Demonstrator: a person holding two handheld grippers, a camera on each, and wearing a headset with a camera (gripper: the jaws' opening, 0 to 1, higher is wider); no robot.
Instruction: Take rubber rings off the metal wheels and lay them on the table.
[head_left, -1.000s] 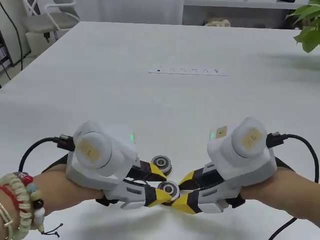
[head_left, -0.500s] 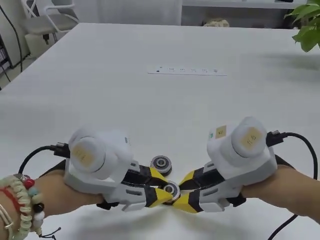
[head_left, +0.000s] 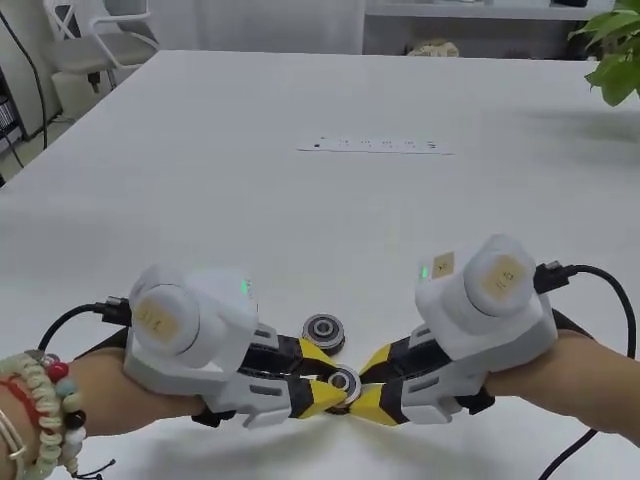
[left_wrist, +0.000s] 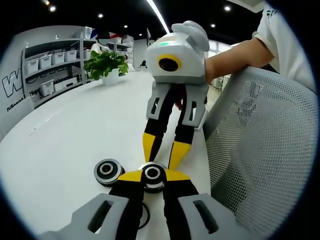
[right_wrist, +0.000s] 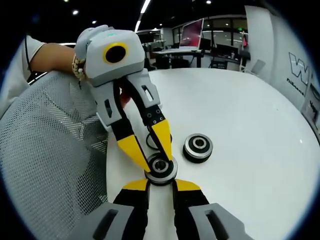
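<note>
Jaws of the left gripper (head_left: 322, 392) are clamped on a metal wheel (head_left: 343, 381) low over the desk (head_left: 300, 200). I see a second wheel (head_left: 323, 329) lying on the desk just beyond it. The right gripper (head_left: 365, 395) meets it head-on, jaws pinching the same wheel's rim.

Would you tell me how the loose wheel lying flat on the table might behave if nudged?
The loose wheel looks metal and compact, so probably rigid and heavy for its size. Lying flat on the smooth table, it would likely slide rather than roll.
</note>
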